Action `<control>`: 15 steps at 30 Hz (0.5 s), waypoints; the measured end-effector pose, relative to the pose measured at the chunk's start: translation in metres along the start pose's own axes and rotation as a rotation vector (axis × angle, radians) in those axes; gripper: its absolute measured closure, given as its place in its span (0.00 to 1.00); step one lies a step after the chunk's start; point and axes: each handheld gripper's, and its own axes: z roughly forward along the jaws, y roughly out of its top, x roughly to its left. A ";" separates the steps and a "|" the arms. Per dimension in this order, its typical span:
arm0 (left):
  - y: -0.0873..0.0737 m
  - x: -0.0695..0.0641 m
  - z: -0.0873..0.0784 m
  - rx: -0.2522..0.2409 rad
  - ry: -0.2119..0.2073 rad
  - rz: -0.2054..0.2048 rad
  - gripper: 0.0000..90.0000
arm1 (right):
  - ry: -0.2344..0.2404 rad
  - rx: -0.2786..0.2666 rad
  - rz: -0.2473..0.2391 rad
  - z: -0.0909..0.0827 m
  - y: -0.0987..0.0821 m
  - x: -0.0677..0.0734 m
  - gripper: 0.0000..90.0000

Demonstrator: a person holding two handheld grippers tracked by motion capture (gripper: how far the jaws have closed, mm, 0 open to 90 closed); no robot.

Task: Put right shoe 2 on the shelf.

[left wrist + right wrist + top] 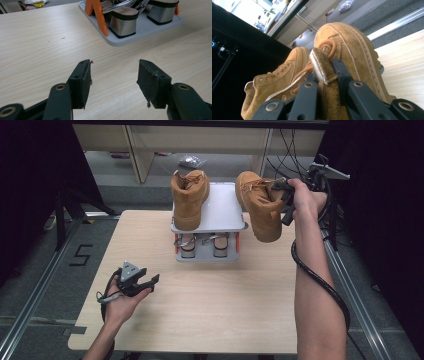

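In the high view the right gripper (284, 187) is raised beside the right end of a small two-tier shoe rack (223, 212) with a grey top shelf and orange legs, which stands at the far side of the pale wooden table (210, 305). Its black jaws pinch the collar of a tan suede lace-up boot (258, 205), which hangs in the air with its toe pointing down, just right of the rack's top shelf and clear of the table. In the right gripper view the jaws clamp the padded rim of that boot (342, 50) from either side. A second, matching tan suede boot (189, 199) stands on the left half of the top shelf. On the lower grey tray sit a pair of block-heeled sandals with silver heels (123, 21). The left gripper (146, 283) rests low near the table's front left part, well apart from the rack, its jaws spread with nothing between them.
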 end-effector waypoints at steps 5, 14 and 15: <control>0.000 0.001 0.000 0.000 -0.005 0.003 0.49 | 0.009 -0.005 0.006 0.006 0.000 0.007 0.92; -0.001 0.000 0.000 0.000 0.000 0.002 0.49 | 0.019 0.008 -0.008 0.018 -0.001 0.018 0.92; -0.001 0.000 0.000 0.000 0.000 0.002 0.49 | 0.021 0.007 -0.008 0.019 -0.001 0.019 0.92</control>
